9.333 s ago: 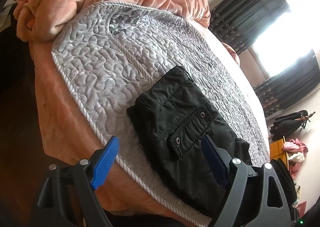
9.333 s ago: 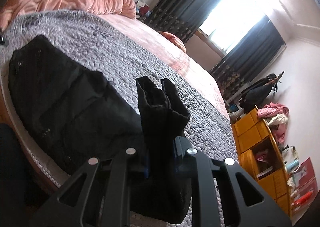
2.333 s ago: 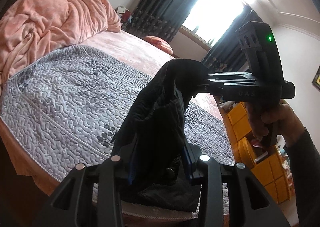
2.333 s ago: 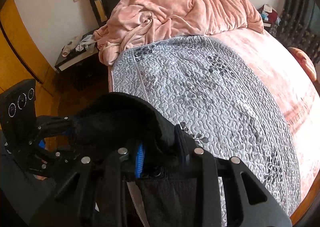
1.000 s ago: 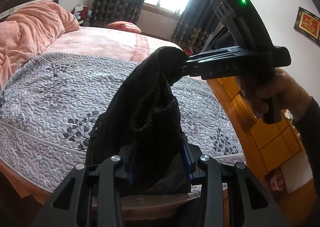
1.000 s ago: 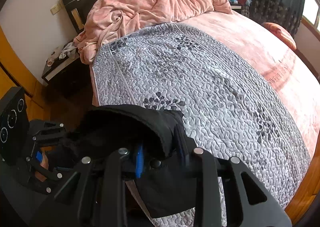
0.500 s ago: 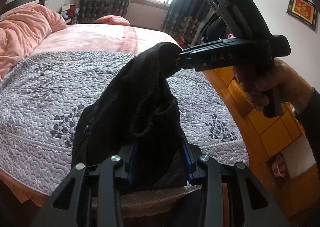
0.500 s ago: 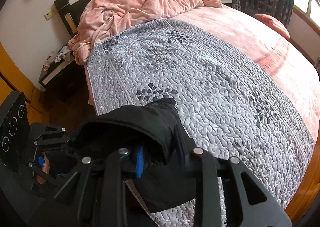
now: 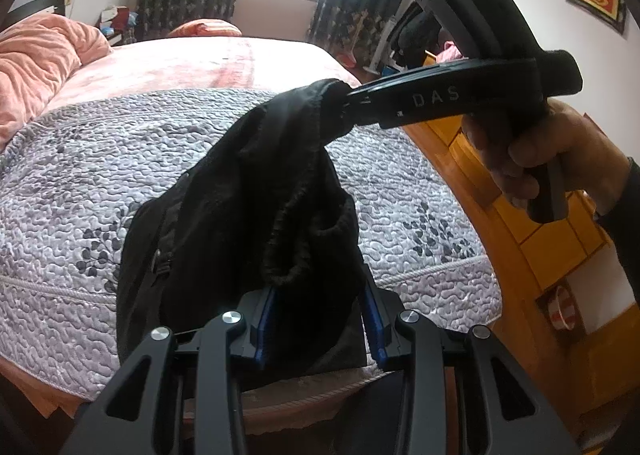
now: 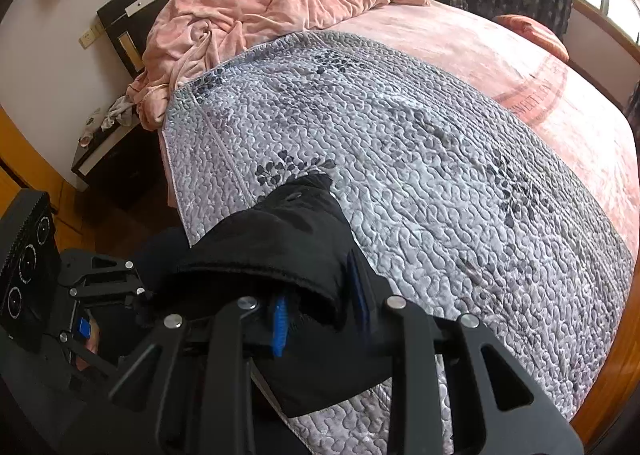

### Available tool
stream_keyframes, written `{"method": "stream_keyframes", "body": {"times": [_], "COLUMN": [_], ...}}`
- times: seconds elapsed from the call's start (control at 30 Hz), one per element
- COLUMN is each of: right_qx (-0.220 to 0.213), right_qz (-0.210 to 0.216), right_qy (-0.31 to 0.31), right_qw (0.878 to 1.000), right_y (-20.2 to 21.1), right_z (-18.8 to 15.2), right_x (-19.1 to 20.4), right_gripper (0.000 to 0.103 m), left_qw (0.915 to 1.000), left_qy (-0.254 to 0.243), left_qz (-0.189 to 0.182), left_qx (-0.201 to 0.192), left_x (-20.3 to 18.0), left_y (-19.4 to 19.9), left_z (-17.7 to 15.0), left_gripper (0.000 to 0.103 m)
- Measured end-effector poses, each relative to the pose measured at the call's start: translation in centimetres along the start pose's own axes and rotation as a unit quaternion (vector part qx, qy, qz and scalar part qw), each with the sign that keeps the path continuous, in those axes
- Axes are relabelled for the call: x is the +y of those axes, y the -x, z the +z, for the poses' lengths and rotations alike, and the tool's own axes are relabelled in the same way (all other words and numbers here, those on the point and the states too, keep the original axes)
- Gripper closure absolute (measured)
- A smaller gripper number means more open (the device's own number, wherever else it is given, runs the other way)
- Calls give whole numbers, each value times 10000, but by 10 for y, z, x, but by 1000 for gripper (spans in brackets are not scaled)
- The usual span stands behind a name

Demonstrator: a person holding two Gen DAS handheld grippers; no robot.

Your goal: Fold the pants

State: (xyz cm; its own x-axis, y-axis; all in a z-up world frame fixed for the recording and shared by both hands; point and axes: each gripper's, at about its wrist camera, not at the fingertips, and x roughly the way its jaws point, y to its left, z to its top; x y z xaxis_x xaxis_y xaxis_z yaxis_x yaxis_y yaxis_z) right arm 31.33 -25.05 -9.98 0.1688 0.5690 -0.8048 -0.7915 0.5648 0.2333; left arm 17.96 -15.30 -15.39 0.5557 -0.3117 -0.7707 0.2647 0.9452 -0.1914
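While the left gripper (image 9: 318, 319) at bottom centre is clamping its jaws on the bunched black pants (image 9: 248, 207), the right gripper (image 10: 318, 317) is gripping another edge at centre frame, lifting them above the grey quilt (image 9: 72, 191) spreading across the bed behind.

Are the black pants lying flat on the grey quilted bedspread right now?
No: the black pants hang bunched in the air, clamped by the left gripper and right gripper above the grey quilted bedspread.
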Motion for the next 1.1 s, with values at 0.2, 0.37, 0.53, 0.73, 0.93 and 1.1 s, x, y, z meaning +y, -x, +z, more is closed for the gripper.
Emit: {"method": "stream_keyframes", "body": {"times": [0.2, 0.37, 0.53, 0.73, 0.93, 1.1], "right_qx": [5, 4, 18, 43, 84, 107], "right_qz": [35, 0, -36, -65, -18, 58], "right_qy": [-118, -131, -128, -174, -271, -385], "right_qw": [9999, 9999, 9999, 9998, 9996, 9992], "right_y": [-7, -13, -22, -35, -49, -62], "right_z": [-18, -32, -46, -62, -79, -92], "right_x": [-17, -29, -40, -55, -70, -83], "right_gripper": [77, 77, 77, 77, 77, 78], "left_qw": [9997, 9992, 9981, 9966, 9944, 9924], "left_qy": [-120, -213, -298, -363, -412, -431], "left_qz": [-8, 7, 26, 73, 128, 173], "left_qx": [192, 346, 530, 734, 968, 1141], "left_x": [-10, -18, -25, -31, -33, -34], "left_y": [-20, -37, -56, -81, -107, -128], "left_z": [-3, -6, -12, -18, -26, -32], "left_gripper": [66, 66, 66, 66, 66, 66]}}
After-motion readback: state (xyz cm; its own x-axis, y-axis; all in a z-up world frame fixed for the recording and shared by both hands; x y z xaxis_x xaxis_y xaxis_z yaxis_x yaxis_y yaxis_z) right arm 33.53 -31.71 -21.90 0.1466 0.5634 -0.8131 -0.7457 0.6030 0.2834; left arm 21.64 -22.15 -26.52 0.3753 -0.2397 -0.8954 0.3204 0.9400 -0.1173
